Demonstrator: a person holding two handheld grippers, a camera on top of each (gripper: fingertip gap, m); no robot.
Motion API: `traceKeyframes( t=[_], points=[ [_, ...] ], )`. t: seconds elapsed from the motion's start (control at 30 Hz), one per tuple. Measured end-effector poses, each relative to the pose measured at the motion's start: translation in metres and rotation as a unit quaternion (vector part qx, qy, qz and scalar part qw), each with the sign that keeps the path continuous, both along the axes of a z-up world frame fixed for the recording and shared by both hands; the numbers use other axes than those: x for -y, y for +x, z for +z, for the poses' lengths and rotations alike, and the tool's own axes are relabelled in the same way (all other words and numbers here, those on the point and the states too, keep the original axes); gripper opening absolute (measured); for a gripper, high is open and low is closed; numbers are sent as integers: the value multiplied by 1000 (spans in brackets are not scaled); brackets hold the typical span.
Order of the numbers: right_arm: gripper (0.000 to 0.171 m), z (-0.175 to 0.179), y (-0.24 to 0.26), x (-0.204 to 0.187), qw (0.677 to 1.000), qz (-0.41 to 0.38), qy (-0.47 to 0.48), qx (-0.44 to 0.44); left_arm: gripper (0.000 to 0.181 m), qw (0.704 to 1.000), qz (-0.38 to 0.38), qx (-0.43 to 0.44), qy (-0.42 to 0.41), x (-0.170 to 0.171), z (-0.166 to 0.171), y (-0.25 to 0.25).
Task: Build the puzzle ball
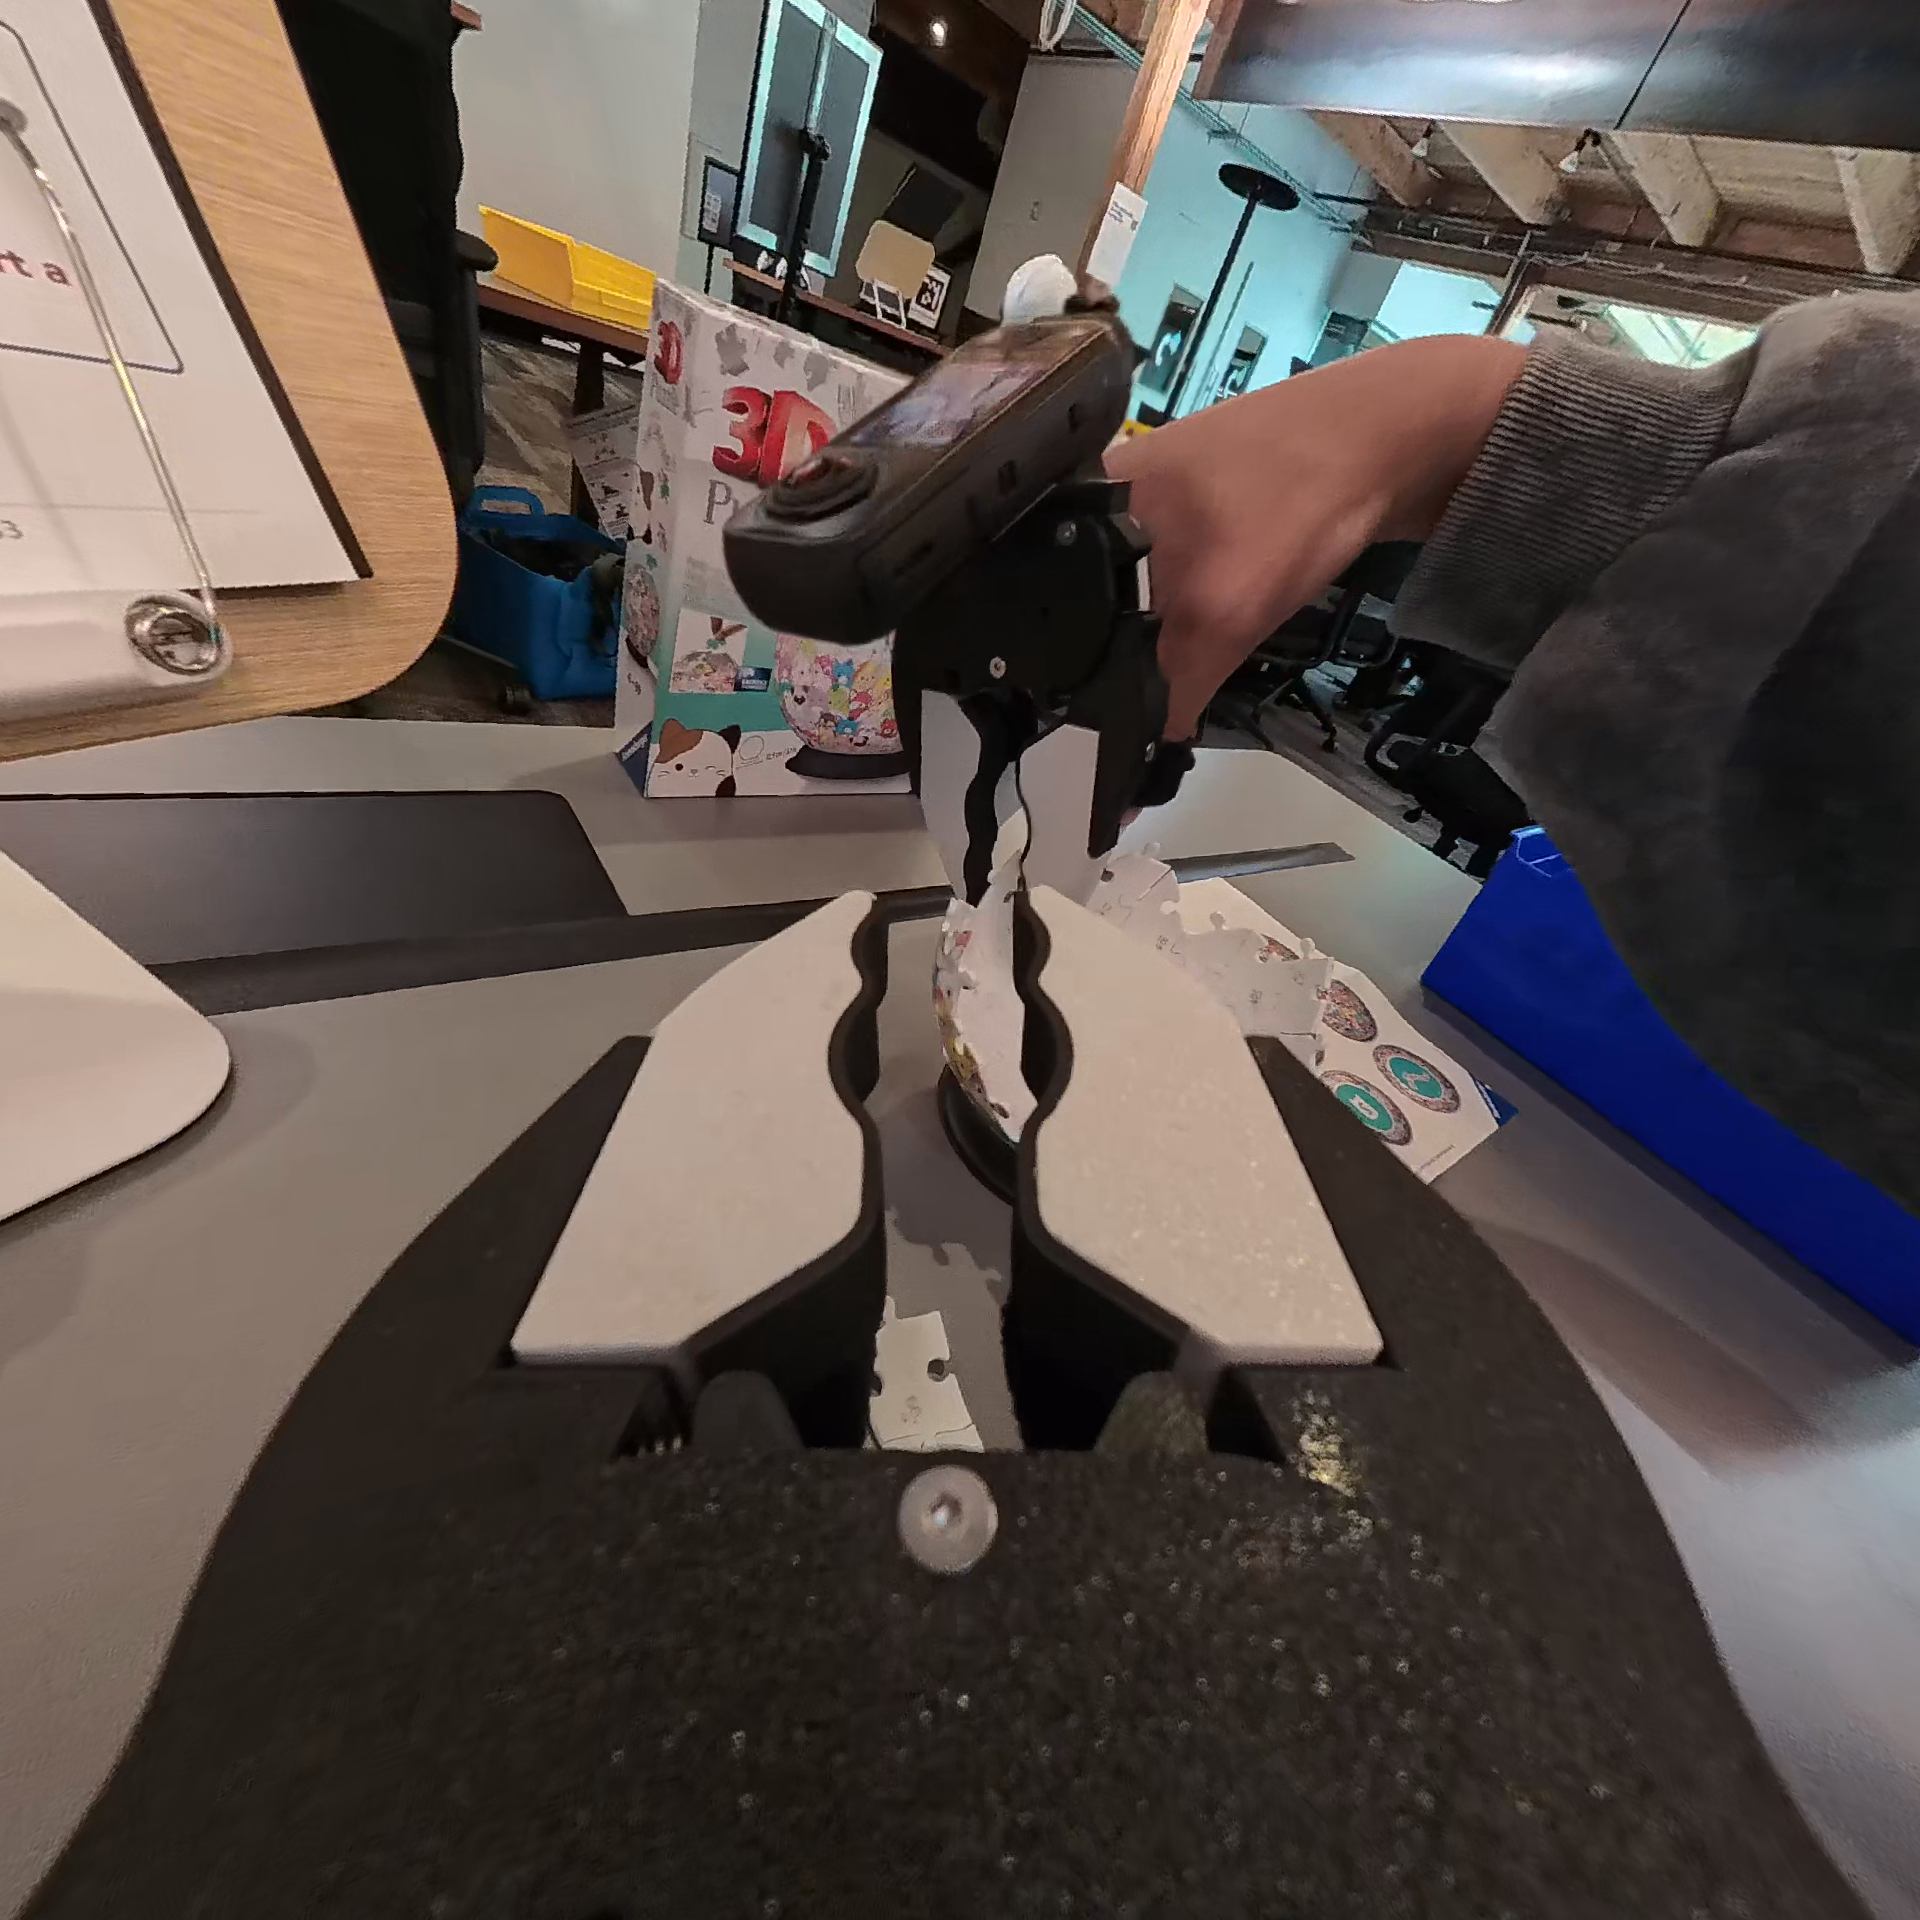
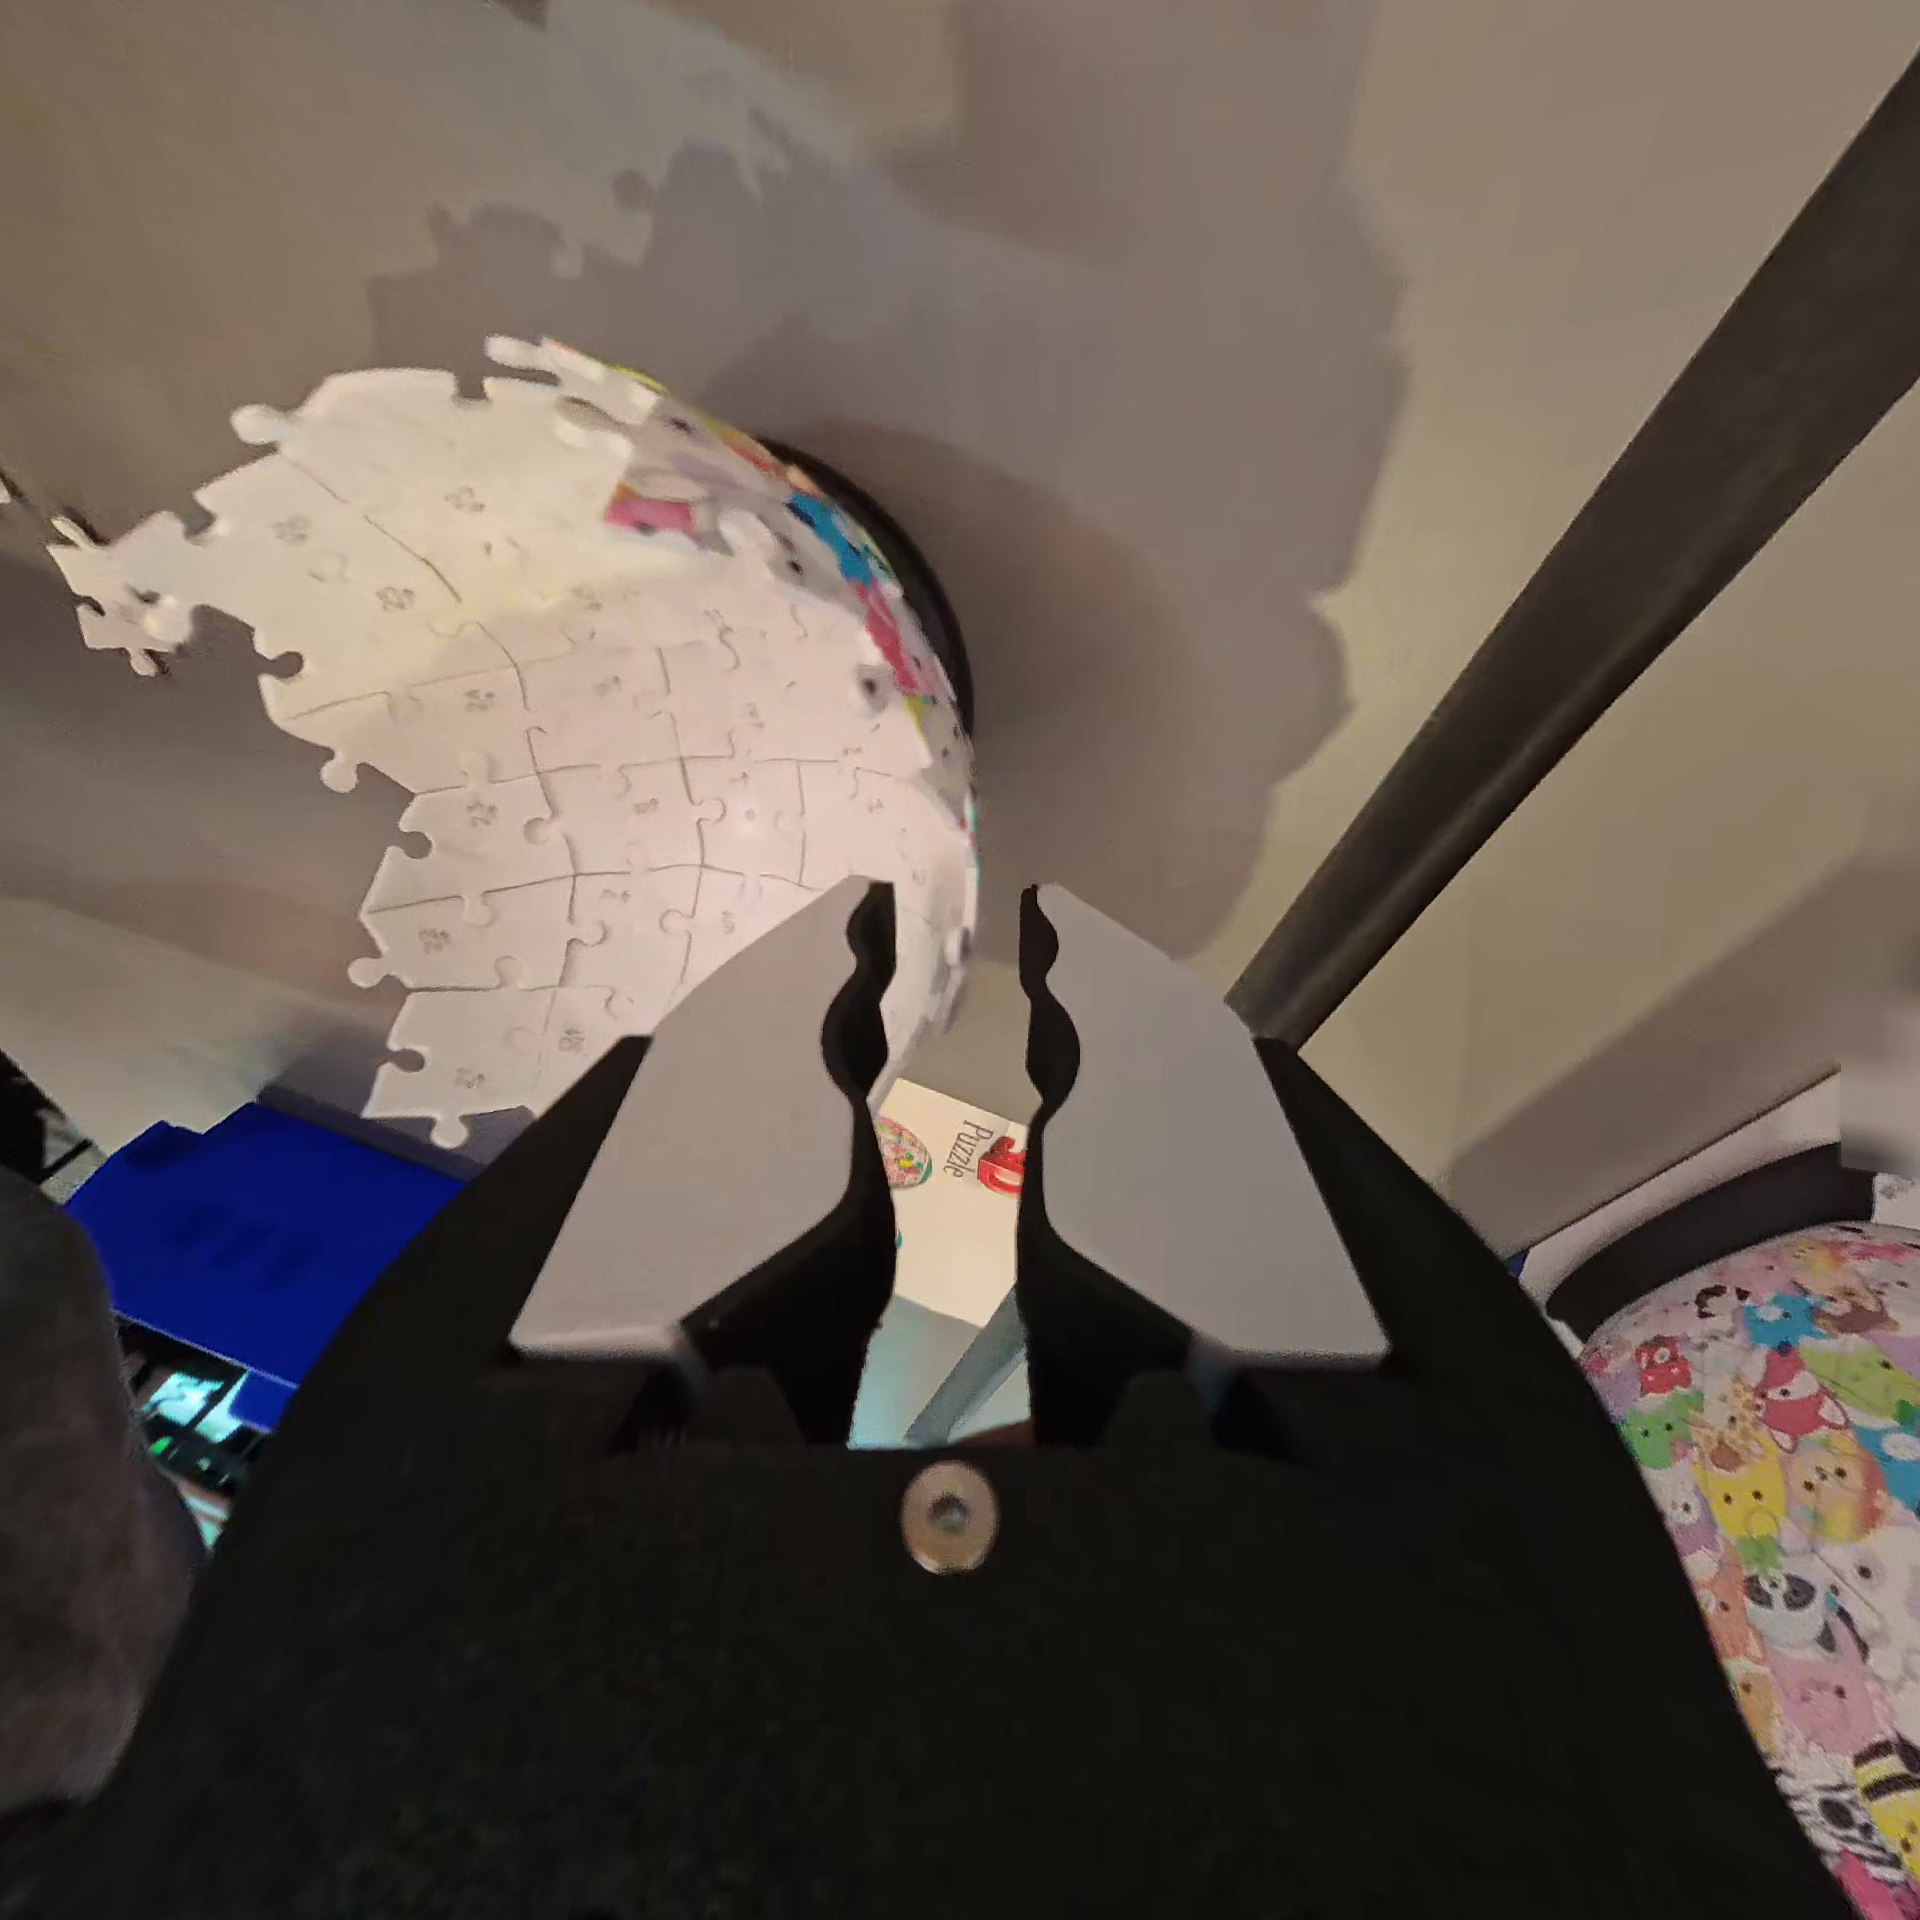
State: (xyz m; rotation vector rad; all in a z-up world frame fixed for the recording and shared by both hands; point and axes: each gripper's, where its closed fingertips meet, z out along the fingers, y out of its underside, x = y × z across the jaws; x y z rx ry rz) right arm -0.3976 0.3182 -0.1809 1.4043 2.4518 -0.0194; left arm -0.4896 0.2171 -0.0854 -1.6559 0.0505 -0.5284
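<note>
The partly built puzzle ball (image 1: 975,1013) sits on a round black stand (image 1: 971,1138) on the grey table (image 1: 416,1143), and everything else is placed here from that ball. In the left wrist view the left gripper (image 1: 951,914) comes at the ball from the near side, its two white-faced fingers parted with a narrow gap, so it is released; the ball's curved shell shows through that gap and against the right-hand finger, but whether the finger touches the shell cannot be told. Directly above the ball, the right gripper (image 1: 1039,868) points down from a person's hand (image 1: 1236,540) in a grey sleeve (image 1: 1683,665), with a black camera on top; its dark fingers stand apart over the shell's upper jagged rim. The right wrist view shows that gripper (image 2: 956,899) unclenched and holding nothing, its tips just beside the ball's edge, looking into the white inner face of the joined pieces (image 2: 582,748) with coloured print at the rim. A loose white puzzle piece (image 1: 920,1382) lies on the table nearer the left gripper's base than the ball. Behind the ball stands the puzzle box (image 1: 769,582). To the ball's right lies a printed sheet (image 1: 1382,1081) with round designs, and beyond it a blue bin (image 1: 1621,1039). A second colourful printed shell (image 2: 1766,1475) shows at the lower right edge of the right wrist view.
</note>
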Motion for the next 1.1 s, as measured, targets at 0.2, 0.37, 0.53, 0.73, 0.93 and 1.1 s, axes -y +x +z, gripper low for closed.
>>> traceKeyframes(
  t=[0.2,0.37,0.53,0.73,0.93,1.1],
  points=[
    [15,-5,-2,4,999,-17,-37,21,22,1000,-3,-1,1,0,0,1],
    [10,-11,1,6,998,-12,-39,38,22,1000,-5,3,0,-1,0,1],
    [8,-11,1,7,999,-9,-38,34,22,1000,-8,-1,0,-1,0,3],
    [7,-12,5,3,998,-12,-35,44,22,1000,-8,-3,0,-1,-1,4],
    [5,-12,6,4,997,-25,-41,57,22,1000,-11,-5,-1,-2,-2,6],
    [4,-12,3,5,997,-30,-49,54,22,1000,-10,-8,-1,-2,-2,6]
  ],
)
